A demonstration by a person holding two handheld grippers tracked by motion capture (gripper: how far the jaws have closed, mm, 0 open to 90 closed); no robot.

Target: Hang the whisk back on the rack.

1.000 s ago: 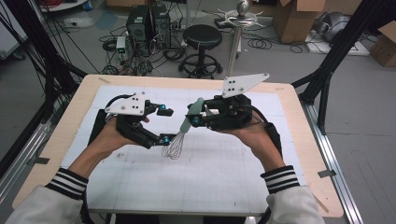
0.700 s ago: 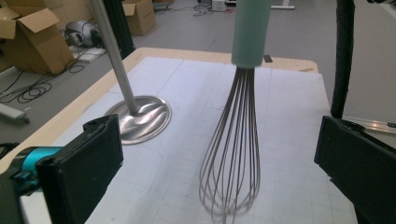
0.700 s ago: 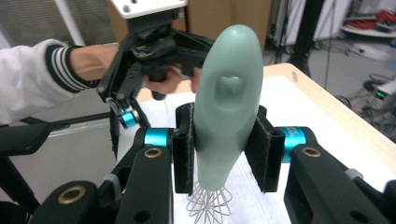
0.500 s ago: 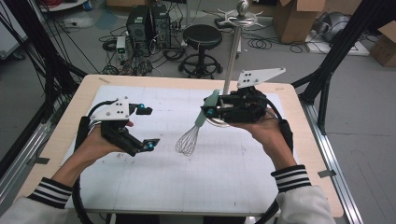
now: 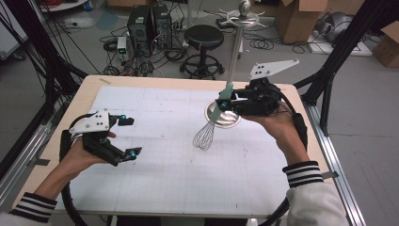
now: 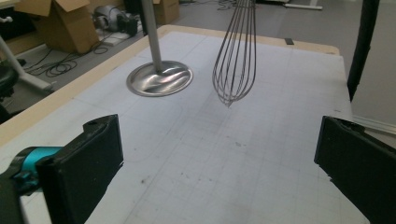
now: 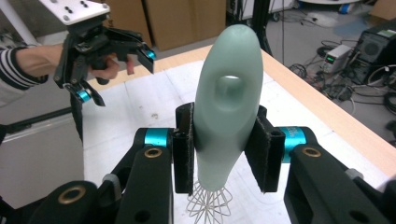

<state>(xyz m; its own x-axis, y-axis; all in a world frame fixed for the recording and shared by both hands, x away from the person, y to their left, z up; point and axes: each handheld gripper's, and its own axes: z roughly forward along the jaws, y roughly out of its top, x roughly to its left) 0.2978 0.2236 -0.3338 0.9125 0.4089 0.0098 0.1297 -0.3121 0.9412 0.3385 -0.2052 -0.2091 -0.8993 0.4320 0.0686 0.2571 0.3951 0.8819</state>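
A wire whisk (image 5: 204, 136) with a pale green handle (image 7: 224, 107) hangs tilted above the white mat, wires down. My right gripper (image 5: 225, 101) is shut on that handle, its pads (image 7: 184, 149) pressed on both sides. From the left gripper view the whisk wires (image 6: 236, 60) hang ahead, apart from the jaws. My left gripper (image 5: 131, 137) sits low at the table's left and stands open; its jaws have just been opening and nothing is between them (image 6: 219, 172). The right gripper view shows the left gripper (image 7: 116, 74) farther off.
A metal stand with a round base (image 5: 223, 117) and upright pole (image 5: 235, 52) rises behind the whisk. The white gridded mat (image 5: 164, 179) covers the wooden table (image 5: 89, 92). Beyond the far edge are a stool (image 5: 203, 37), computer towers and cardboard boxes.
My left gripper drew away from the whisk to the left and toward the front, its jaws spreading wider. My right gripper carried the whisk to the right and a little up.
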